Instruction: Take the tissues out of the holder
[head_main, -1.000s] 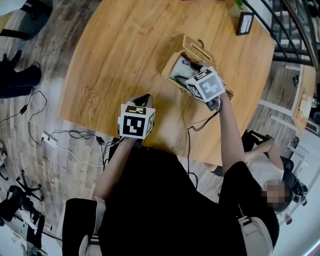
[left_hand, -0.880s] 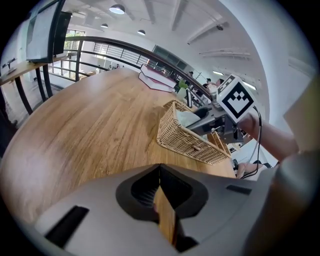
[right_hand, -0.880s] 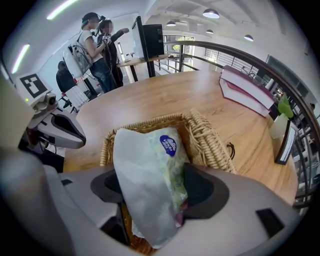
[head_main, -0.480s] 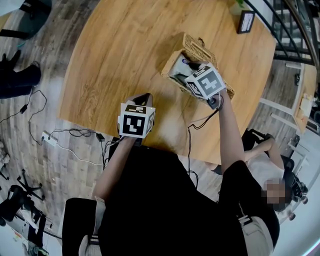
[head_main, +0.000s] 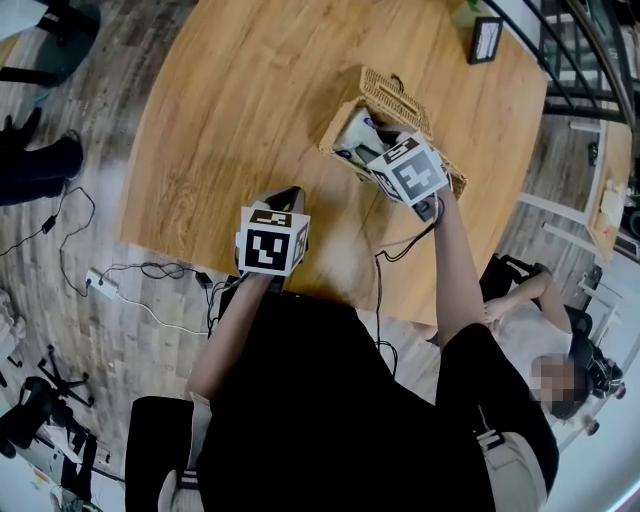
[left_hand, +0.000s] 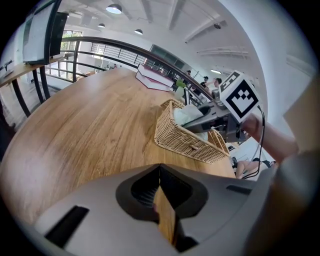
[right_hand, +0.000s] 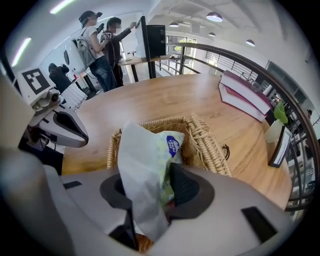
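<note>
A woven basket holder (head_main: 392, 92) stands on the round wooden table (head_main: 230, 110). A soft tissue pack (head_main: 357, 133), pale with a blue label, sits in it. My right gripper (head_main: 378, 142) reaches into the basket (right_hand: 209, 137), and its jaws are closing. The tissue pack (right_hand: 149, 167) stands upright between them, pinched at its lower end by my right gripper (right_hand: 150, 212). My left gripper (head_main: 285, 198) hovers over the table's near edge, apart from the basket. In its own view my left gripper (left_hand: 165, 212) is shut with nothing in it, and the basket (left_hand: 184, 142) lies ahead.
A small framed stand (head_main: 488, 40) sits at the table's far right edge, with a stack of books (right_hand: 245, 92) beyond the basket. A black cable (head_main: 393, 250) trails off the near edge. People stand in the background (right_hand: 100, 45), and one person sits at the right (head_main: 530, 330).
My right gripper has moved slightly left and further into the basket, and the basket has shifted a little with it. My left gripper has stayed in place.
</note>
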